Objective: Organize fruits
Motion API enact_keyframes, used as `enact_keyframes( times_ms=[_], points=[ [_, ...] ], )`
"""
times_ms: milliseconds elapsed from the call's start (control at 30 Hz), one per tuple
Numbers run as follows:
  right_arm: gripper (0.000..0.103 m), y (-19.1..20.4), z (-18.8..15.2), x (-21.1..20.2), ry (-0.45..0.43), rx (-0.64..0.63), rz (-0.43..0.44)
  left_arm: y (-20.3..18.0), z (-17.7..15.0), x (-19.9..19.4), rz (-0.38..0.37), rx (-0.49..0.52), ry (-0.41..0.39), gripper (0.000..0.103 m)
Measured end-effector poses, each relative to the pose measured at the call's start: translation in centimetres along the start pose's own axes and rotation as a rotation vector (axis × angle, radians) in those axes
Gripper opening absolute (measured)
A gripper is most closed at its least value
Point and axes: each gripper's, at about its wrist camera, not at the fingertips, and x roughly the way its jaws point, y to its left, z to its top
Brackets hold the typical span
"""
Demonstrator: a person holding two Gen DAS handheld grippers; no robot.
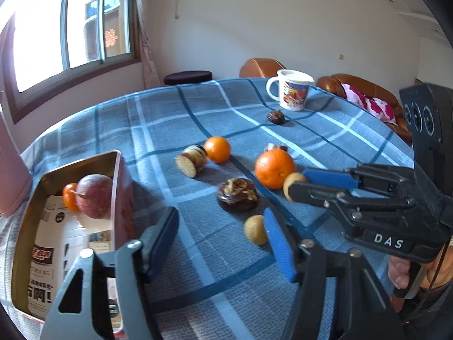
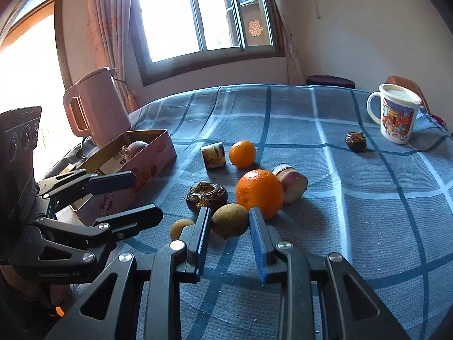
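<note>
A pink tin box (image 1: 119,192) at the table's left holds a red passion fruit (image 1: 94,195) and a small orange (image 1: 69,197); it also shows in the right wrist view (image 2: 147,161). On the blue plaid cloth lie a big orange (image 2: 259,192), a small orange (image 2: 242,153), a brown round fruit (image 2: 230,220) and a smaller one (image 2: 179,228). My right gripper (image 2: 229,221) is open with its fingers on both sides of the brown fruit, which rests on the cloth. My left gripper (image 1: 220,226) is open and empty beside the box.
Dark dried fruits (image 2: 206,195) (image 2: 356,140), a cut roll piece (image 2: 213,155) and a cut purple-skinned piece (image 2: 291,182) lie among the fruit. A printed mug (image 2: 396,113) stands far right. A pink kettle (image 2: 96,104) stands behind the box.
</note>
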Motion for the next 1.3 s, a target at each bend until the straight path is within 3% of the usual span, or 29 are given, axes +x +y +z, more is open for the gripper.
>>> enact_keyframes(
  times_ms=[100, 233, 467, 1300],
  points=[
    [0.03, -0.1, 0.1, -0.2, -0.01, -0.001, -0.016, -0.7, 0.0, 0.9, -0.057, 0.005, 0.043, 0.054],
    [0.03, -0.3, 0.1, -0.3, -0.016, 0.004, -0.018, -1.5, 0.0, 1.9, -0.099, 0.021, 0.096, 0.038],
    [0.03, -0.2, 0.1, -0.3, -0.016, -0.002, -0.019, -1.6, -0.1, 3.1, -0.148, 0.009, 0.157, 0.027],
    [0.03, 0.6, -0.3, -2.3, -0.132, -0.044, -0.017, -0.4, 0.0, -1.1, -0.034, -0.033, -0.07, 0.027]
  ],
)
